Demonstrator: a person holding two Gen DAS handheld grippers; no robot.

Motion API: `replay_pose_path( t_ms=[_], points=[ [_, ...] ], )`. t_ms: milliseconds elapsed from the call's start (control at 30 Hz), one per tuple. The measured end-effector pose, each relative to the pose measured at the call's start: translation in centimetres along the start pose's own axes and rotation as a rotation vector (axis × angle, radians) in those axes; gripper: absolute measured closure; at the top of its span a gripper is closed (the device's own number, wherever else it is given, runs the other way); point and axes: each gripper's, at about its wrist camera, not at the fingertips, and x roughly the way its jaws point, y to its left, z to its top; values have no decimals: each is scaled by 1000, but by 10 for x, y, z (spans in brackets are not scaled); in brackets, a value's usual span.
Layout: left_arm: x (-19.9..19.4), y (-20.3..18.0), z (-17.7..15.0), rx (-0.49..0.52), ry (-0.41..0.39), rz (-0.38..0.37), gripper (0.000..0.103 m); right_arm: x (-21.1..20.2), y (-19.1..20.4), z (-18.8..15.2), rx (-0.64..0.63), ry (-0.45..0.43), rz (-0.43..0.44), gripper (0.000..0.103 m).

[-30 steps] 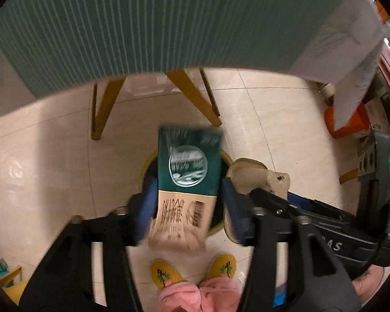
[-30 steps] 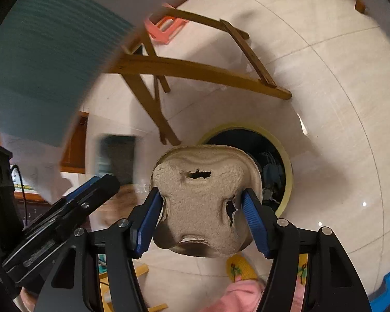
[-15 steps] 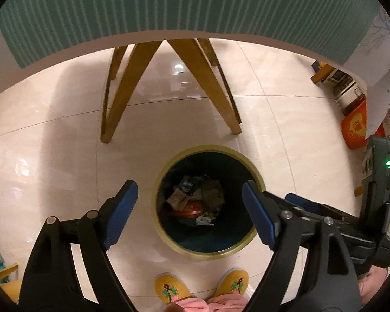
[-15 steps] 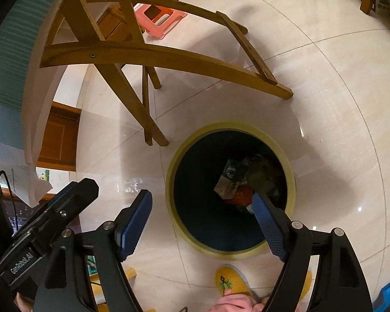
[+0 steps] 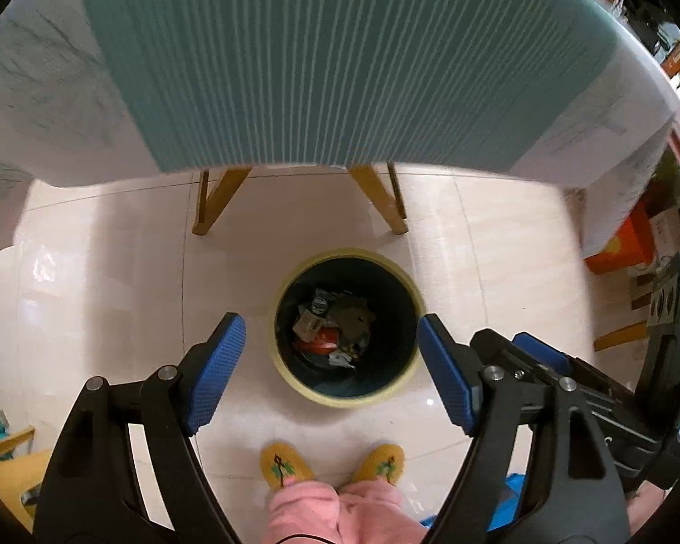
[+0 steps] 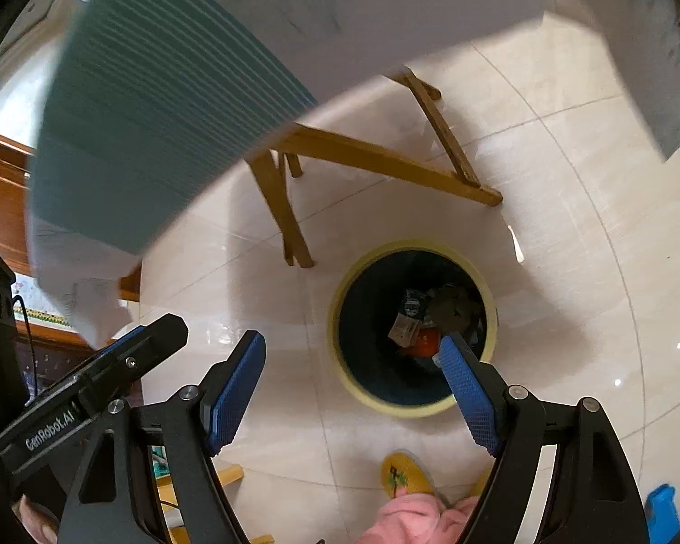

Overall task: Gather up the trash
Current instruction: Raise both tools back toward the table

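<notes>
Looking down through both wrist cameras, I saw a glossy cream tile floor (image 5: 498, 245) and, at the far side, a table with wooden legs (image 5: 381, 199) under a white cloth and a teal striped runner (image 5: 322, 59). An orange box (image 5: 621, 249) stood at the far right.

My left gripper (image 5: 331, 371) had its blue pads spread wide and carried nothing. My right gripper (image 6: 353, 394) was also wide and empty.

The trash bin (image 5: 294, 374), round with a pale yellow rim, stood upright on the floor near the table legs, its mouth pointing straight up toward the cameras. Inside lay the collected trash (image 5: 335, 326): a printed packet, a brownish cardboard piece and something red, all mixed.

The single trash pieces were small and hard to tell apart. In the right view one pad covered part of the bin's rim. Yellow slippers (image 5: 285, 467) and pink trousers (image 5: 340, 512) were cut off at the near edge.
</notes>
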Motion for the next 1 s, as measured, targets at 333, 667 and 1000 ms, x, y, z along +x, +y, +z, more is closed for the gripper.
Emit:
replay_pose_path(
  t_ms=[333,667,1000],
  points=[
    [-163,-29,11,26,-65,8,27,-148,65,7,-123,-34,17,23],
    [-308,-53,18,91,-230,21,27,-278,130,22,-261,-156,89,23],
    [-396,-69,44,86,-387,75,27,-349,181,43,-396,-276,138,23]
  ],
)
